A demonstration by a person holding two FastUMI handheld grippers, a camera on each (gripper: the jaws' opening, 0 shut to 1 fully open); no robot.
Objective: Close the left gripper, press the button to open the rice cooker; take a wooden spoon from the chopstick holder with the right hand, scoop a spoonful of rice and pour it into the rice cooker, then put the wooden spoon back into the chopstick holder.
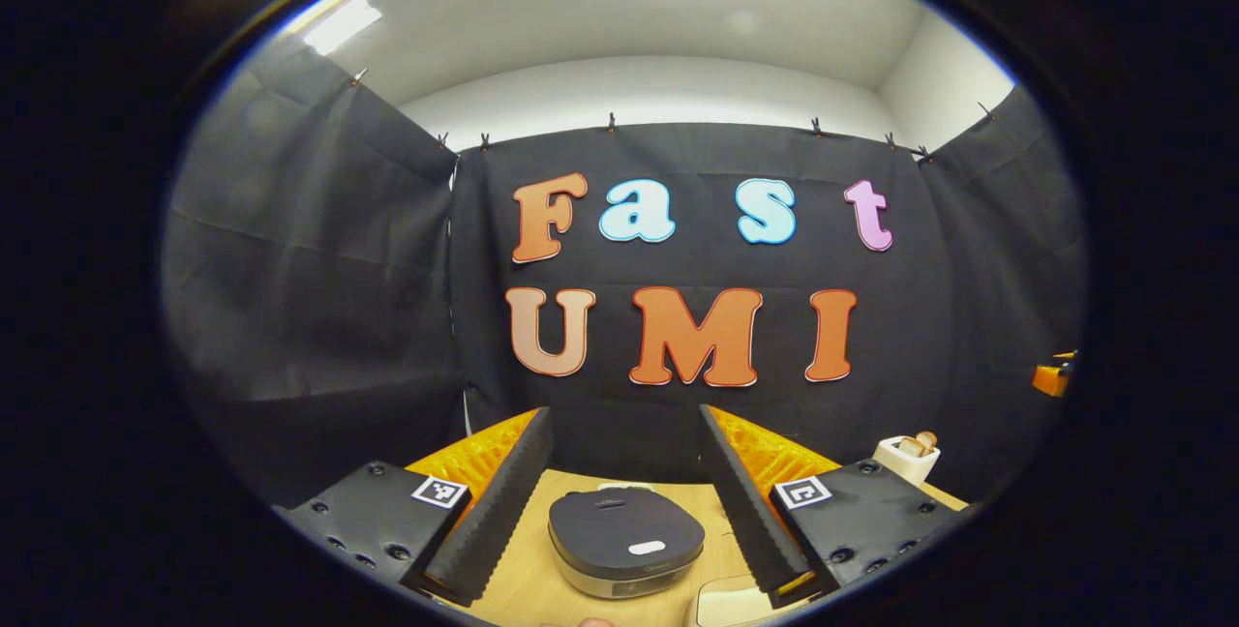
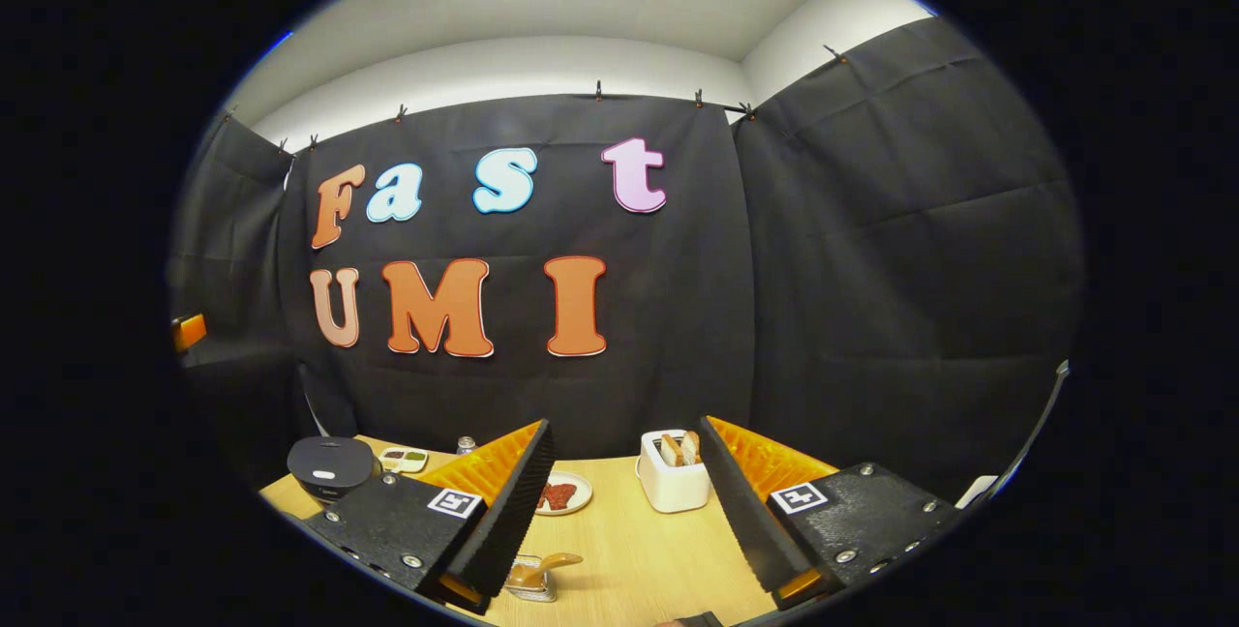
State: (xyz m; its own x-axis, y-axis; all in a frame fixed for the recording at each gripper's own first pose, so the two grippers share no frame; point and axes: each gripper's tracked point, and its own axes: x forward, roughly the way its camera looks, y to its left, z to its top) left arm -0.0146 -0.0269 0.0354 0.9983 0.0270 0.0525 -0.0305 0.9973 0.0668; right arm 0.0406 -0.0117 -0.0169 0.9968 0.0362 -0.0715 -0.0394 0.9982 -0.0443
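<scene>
Left claw (image 1: 624, 501) was spread wide, empty, touching nothing, level above the counter (image 1: 523, 579), with the closed rice cooker (image 1: 626, 540) between its fingers and near the front edge. Right claw (image 2: 624, 501) was likewise released and empty, held level. The chopstick holder (image 2: 530, 579) with the wooden spoon (image 2: 547, 564) sat just below its left finger, bare counter beyond.

One rice cooker (image 2: 330, 465), lid down. One toaster (image 2: 674, 484) with two slices of bread (image 2: 679, 448) in its slots. One small round plate (image 2: 560, 493). One divided dish (image 2: 404, 459). One can (image 2: 466, 444). One wooden spoon (image 2: 544, 565) in one holder (image 2: 528, 588). One table (image 2: 639, 550).
</scene>
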